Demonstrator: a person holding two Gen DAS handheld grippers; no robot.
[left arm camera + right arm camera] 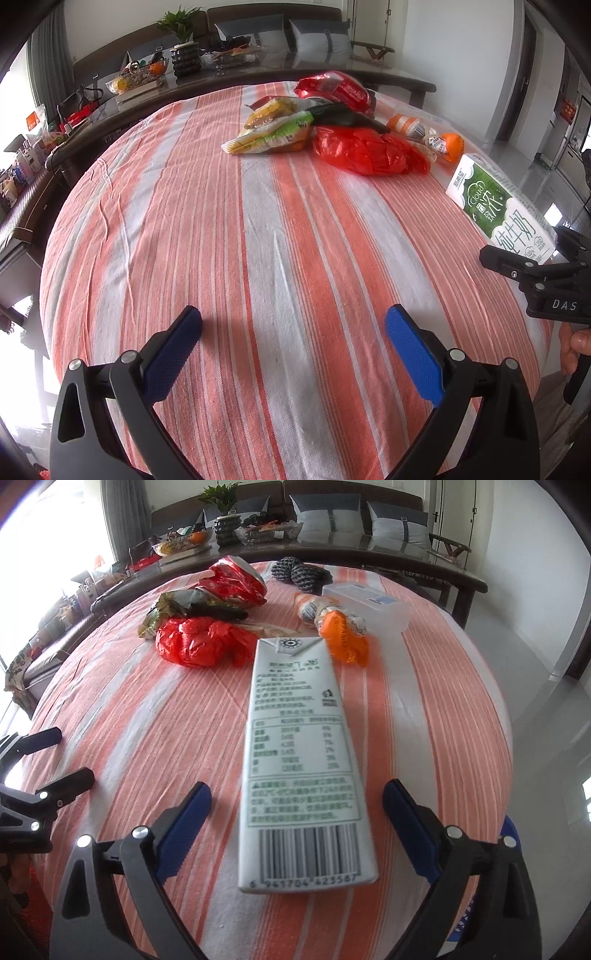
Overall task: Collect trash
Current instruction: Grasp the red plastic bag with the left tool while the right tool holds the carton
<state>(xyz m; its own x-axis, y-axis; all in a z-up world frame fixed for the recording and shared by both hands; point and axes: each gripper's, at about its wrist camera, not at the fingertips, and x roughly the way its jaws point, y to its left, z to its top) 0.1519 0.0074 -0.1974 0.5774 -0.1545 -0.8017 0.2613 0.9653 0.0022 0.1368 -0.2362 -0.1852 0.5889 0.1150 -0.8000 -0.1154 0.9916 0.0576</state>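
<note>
A living room, sofa behind: on the table [221, 229] under a striped cloth, a milk carton [303, 760] lies flat near the right edge, between the wide-open right tongs [297, 806], pads clear of it. The left tongs [293, 334] gape empty over bare cloth. Wrappers [269, 129] and a red bag [365, 151] crowd the far edge. Likely next: close squarely on the carton's sides.

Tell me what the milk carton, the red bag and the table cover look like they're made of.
Milk carton: coated paperboard, smooth and slightly glossy, with crisp folded edges and printed panels. Red bag: thin plastic film, shiny and crumpled, with light glinting on its creases. Table cover: woven cloth, probably cotton, matte, with visible weave and soft wrinkles.
</note>
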